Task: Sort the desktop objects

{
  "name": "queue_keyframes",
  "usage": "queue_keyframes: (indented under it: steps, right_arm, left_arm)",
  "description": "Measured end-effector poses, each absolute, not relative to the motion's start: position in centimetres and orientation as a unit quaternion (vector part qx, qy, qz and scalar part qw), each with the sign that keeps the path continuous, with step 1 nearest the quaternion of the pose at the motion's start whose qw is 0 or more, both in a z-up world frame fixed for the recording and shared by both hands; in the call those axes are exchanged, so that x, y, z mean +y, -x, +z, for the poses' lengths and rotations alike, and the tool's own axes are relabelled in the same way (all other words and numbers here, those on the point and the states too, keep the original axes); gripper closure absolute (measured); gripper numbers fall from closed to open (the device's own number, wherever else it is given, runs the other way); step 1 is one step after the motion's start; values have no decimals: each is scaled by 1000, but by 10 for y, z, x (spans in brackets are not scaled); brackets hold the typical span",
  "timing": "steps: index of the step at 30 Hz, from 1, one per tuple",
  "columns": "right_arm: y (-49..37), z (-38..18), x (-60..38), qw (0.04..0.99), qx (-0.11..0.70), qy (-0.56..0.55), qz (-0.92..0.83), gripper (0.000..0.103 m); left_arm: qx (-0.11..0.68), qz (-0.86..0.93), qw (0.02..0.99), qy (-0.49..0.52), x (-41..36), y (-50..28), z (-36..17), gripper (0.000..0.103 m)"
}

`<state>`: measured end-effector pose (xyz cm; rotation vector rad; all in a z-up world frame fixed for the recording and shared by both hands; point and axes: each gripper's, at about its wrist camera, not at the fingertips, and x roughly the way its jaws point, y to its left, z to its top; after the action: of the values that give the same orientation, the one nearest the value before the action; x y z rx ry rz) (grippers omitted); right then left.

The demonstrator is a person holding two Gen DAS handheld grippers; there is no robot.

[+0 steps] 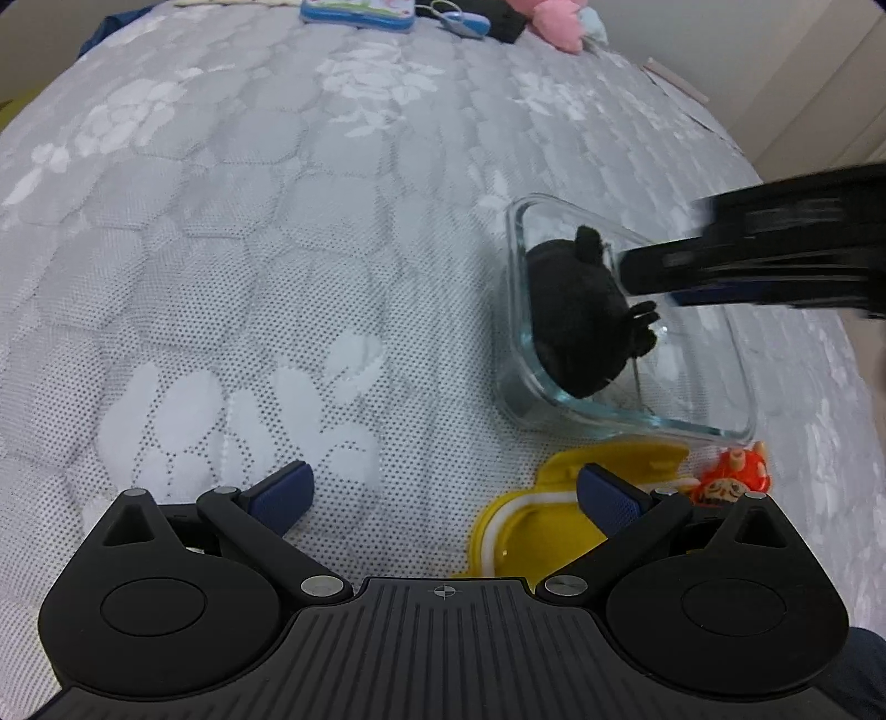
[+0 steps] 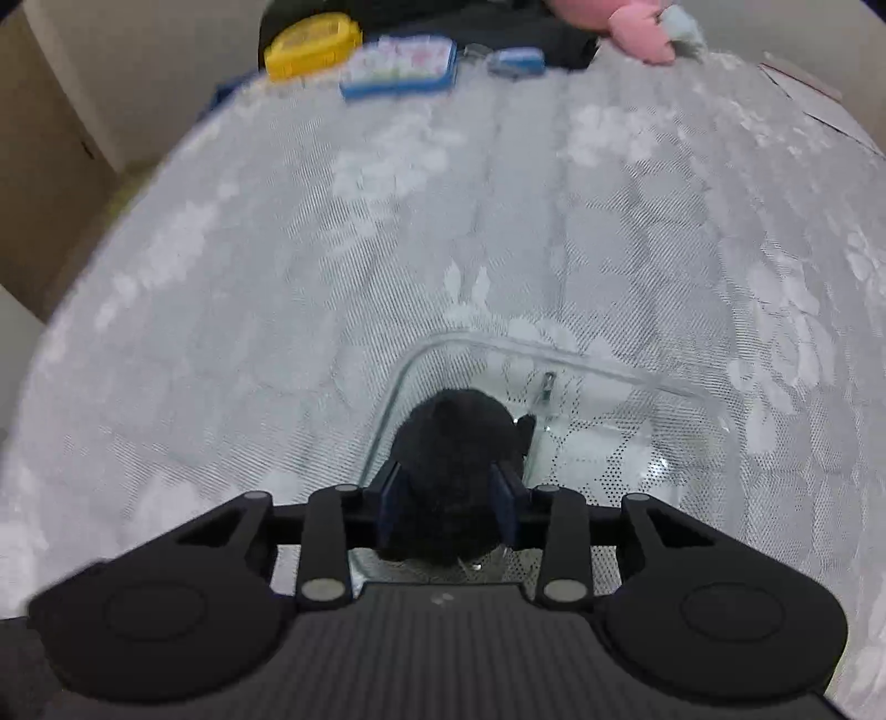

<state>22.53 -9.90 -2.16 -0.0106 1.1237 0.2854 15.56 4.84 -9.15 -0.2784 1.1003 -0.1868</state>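
Grey quilted mattress fabric (image 1: 277,266) with pale flower motifs forms the working surface in both wrist views, with beige wall or cabinet panels visible at its edges. My right tongs (image 2: 447,501) are closed on a black plush toy (image 2: 451,443), one blue pad (image 2: 389,507) pressed against each flank; in the left wrist view the same tongs (image 1: 648,277) enter from the right, blurred, at the toy (image 1: 576,310). The toy sits within a clear glass container (image 1: 742,426), against its near-left wall in the right wrist view, where the container rim (image 2: 554,351) curves around it; whether the toy rests on the glass floor or hangs just above it cannot be told. My left tongs (image 1: 446,498) are spread wide and hold nothing, hovering above the fabric. Under their right finger (image 1: 609,498) lies a yellow lid (image 1: 515,520) with a white inner seal, just beside the glass container. An orange figurine (image 1: 731,479) lies just beside both the lid and the container's near corner. Along the far edge of the surface lie a blue-rimmed tin (image 2: 398,69), a small blue keyring object (image 2: 515,61), a pink plush (image 2: 642,30) and, in the right wrist view only, a yellow box (image 2: 313,44).
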Motion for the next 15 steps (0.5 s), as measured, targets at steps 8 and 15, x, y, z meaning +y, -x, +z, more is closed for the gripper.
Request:
queue_keyframes:
  steps: [8, 15]
  right_arm:
    - [-152, 21, -168, 874, 466, 38, 132, 49]
    - [-64, -13, -166, 853, 457, 134, 212, 35]
  left_arm:
    - [503, -118, 847, 124, 33, -150, -86, 0]
    - [488, -94, 862, 101, 15, -134, -77, 0]
